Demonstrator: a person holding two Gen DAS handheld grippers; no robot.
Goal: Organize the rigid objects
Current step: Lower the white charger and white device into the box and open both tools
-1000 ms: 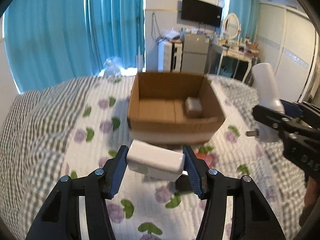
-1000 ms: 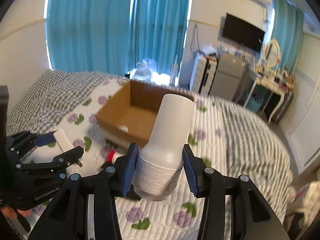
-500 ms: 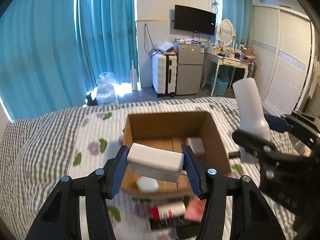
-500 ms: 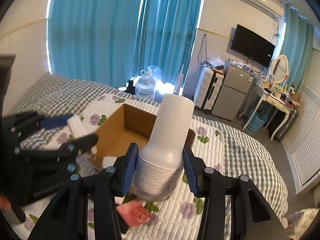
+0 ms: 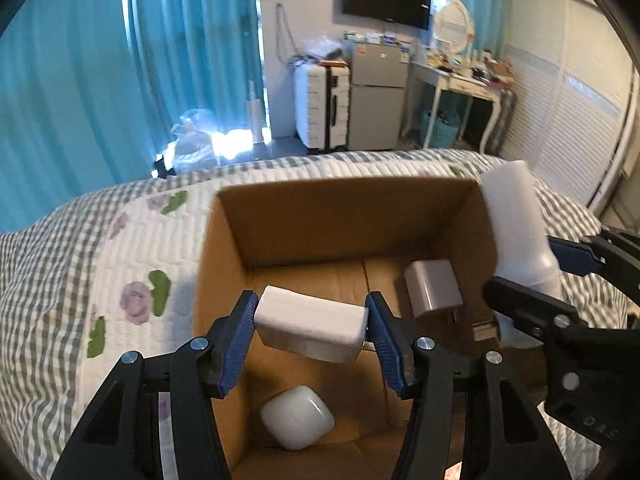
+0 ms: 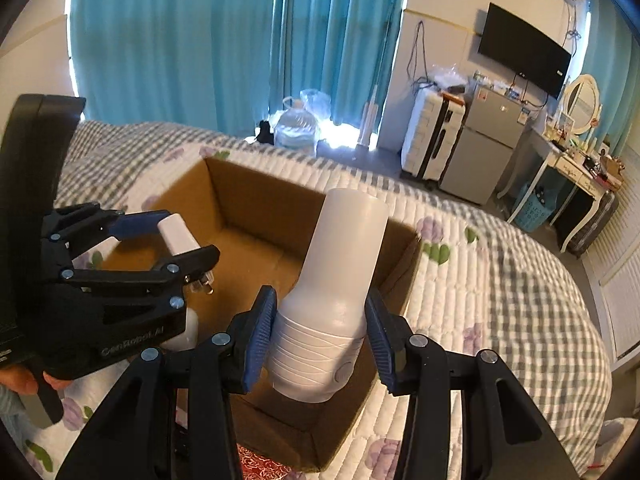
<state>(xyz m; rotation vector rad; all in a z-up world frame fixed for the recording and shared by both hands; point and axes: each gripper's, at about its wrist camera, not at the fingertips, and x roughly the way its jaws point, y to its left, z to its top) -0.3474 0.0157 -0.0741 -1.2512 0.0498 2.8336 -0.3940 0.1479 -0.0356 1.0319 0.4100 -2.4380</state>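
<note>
An open cardboard box [image 5: 224, 264] [image 6: 256, 200] sits on the quilted bed. My left gripper [image 5: 311, 330] is shut on a white power adapter [image 5: 312, 328] and holds it above the box's inside; it also shows in the right wrist view [image 6: 176, 234]. My right gripper [image 6: 320, 334] is shut on a white bottle-shaped device [image 6: 332, 300], held over the box's right side; it also shows in the left wrist view [image 5: 516, 228]. Inside the box lie a white earbud case [image 5: 297, 423] and a grey-white charger block [image 5: 434, 288].
The bed [image 5: 100, 264] has a floral and grey-check quilt. A red patterned item [image 6: 260, 466] lies by the box's near edge. Beyond the bed stand a suitcase [image 5: 320, 108], a small fridge [image 5: 378, 96], a dressing table [image 5: 460, 76] and teal curtains [image 5: 120, 60].
Both grippers have moved forward and down over the box with their loads. The box now fills the view, and the items in front of it have dropped out of the left wrist view.
</note>
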